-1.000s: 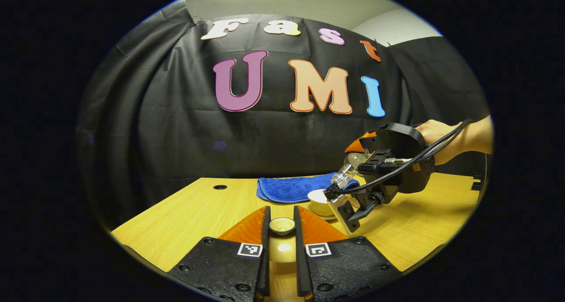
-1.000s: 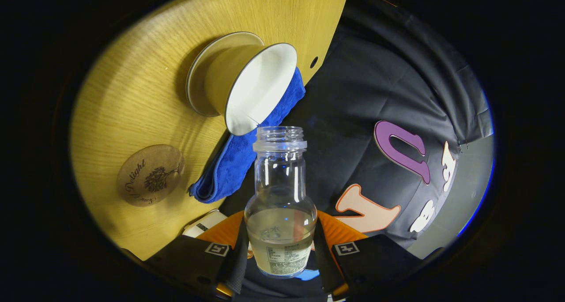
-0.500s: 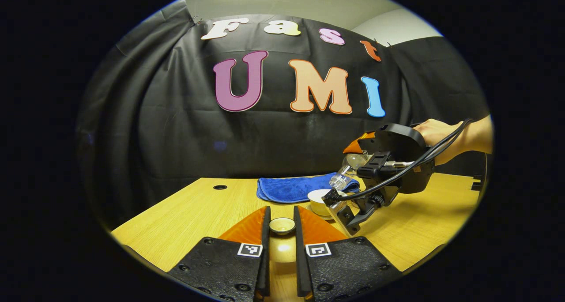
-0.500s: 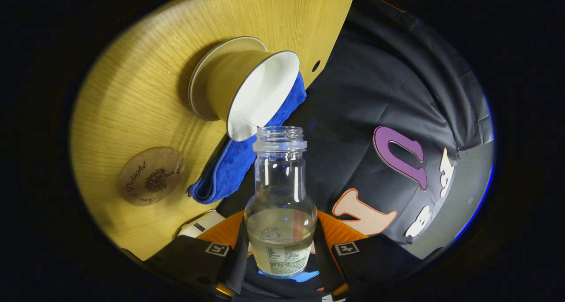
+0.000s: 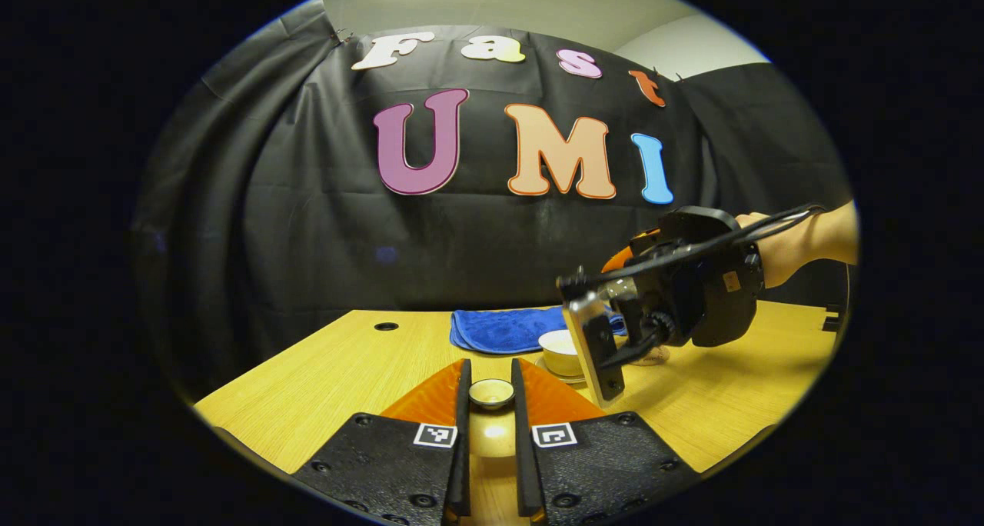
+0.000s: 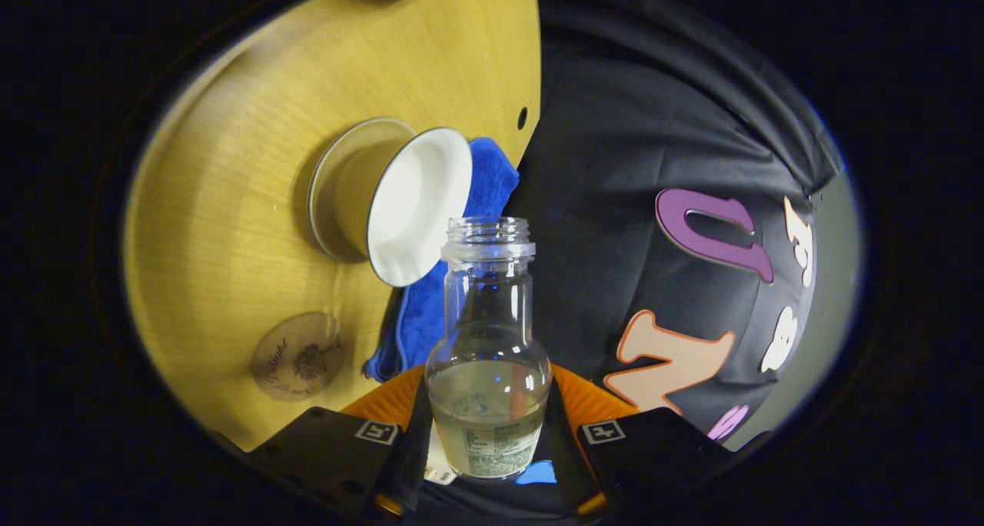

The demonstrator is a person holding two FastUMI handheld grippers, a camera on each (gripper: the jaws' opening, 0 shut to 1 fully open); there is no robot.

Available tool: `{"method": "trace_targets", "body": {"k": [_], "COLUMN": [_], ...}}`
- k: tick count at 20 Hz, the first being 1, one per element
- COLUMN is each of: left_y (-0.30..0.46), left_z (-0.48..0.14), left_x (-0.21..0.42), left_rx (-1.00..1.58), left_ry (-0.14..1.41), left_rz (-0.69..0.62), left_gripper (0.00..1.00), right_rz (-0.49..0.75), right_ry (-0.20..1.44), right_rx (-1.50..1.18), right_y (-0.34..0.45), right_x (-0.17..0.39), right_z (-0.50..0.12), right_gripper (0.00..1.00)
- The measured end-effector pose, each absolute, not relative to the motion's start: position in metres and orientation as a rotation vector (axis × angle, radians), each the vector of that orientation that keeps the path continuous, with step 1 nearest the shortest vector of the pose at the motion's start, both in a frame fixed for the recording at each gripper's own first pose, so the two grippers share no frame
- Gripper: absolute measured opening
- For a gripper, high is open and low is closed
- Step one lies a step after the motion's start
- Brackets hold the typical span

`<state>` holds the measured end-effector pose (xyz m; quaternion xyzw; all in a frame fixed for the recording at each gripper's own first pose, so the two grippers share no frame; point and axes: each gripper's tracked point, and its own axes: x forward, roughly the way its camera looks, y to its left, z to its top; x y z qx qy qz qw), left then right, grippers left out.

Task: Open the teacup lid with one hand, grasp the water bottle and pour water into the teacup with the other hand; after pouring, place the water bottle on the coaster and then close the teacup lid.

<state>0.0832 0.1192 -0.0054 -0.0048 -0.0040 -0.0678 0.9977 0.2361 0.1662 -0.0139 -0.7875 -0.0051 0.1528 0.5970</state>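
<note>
In the left gripper view my left gripper (image 5: 490, 387) is shut on the small round teacup lid (image 5: 492, 393), held low over the table. Behind it the open teacup (image 5: 560, 347) stands on its saucer. A hand holds the right gripper (image 5: 676, 295) just right of the cup. In the right gripper view my right gripper (image 6: 488, 426) is shut on a clear water bottle (image 6: 488, 341) that is part full, with no cap. The bottle's mouth lies beside the rim of the white-lined teacup (image 6: 419, 203), which sits on its saucer (image 6: 334, 164). The round coaster (image 6: 298, 357) lies bare on the table.
A folded blue cloth (image 5: 500, 330) lies behind the teacup, also seen as the blue cloth (image 6: 419, 326) in the right gripper view. The wooden table (image 5: 323, 380) has a small round hole (image 5: 385, 326) at the back left. The black booth wall stands close behind.
The right gripper has swung round with the bottle, which is now hidden behind it in the left gripper view. The cup and coaster have shifted in the right gripper view. The left gripper has held still.
</note>
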Motion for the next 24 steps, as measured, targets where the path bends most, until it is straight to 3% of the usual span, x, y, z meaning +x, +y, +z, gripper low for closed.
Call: {"method": "trace_targets", "body": {"k": [3,4,8,9,12,13,15,16,24], "left_y": [0.119,0.12,0.12,0.12,0.12,0.12,0.12,0.121,0.122], "left_z": [-0.005,-0.005,-0.006,-0.005,-0.005,-0.006,-0.005,-0.005,-0.006], "left_x": [0.083,0.083,0.084,0.083,0.083,0.084,0.083,0.082,0.083], "left_rx": [-0.009,-0.009,-0.008,-0.008,-0.009,-0.009,-0.009,-0.009,-0.009], "left_ry": [-0.008,-0.008,-0.009,-0.009,-0.008,-0.007,-0.007,-0.007,-0.006], "left_rz": [-0.135,-0.135,-0.131,-0.13,-0.13,-0.128,-0.126,-0.125,-0.119], "left_gripper": [0.21,0.21,0.21,0.21,0.21,0.21,0.21,0.21,0.21], "right_rz": [0.397,0.407,0.406,0.4,0.377,0.365,0.332,0.32,0.258], "right_ry": [0.093,0.136,0.217,0.231,0.233,0.22,0.215,0.216,0.19], "right_rx": [-1.609,-1.513,-1.106,-0.987,-0.569,-0.448,-0.27,-0.202,0.002], "right_y": [0.163,0.161,0.152,0.146,0.134,0.13,0.114,0.11,0.088], "right_x": [0.235,0.233,0.232,0.234,0.233,0.237,0.248,0.248,0.246], "right_z": [-0.021,-0.023,-0.027,-0.025,-0.014,-0.009,-0.011,-0.013,-0.027], "right_gripper": [0.72,0.69,0.74,0.7,0.7,0.75,0.7,0.74,0.72]}}
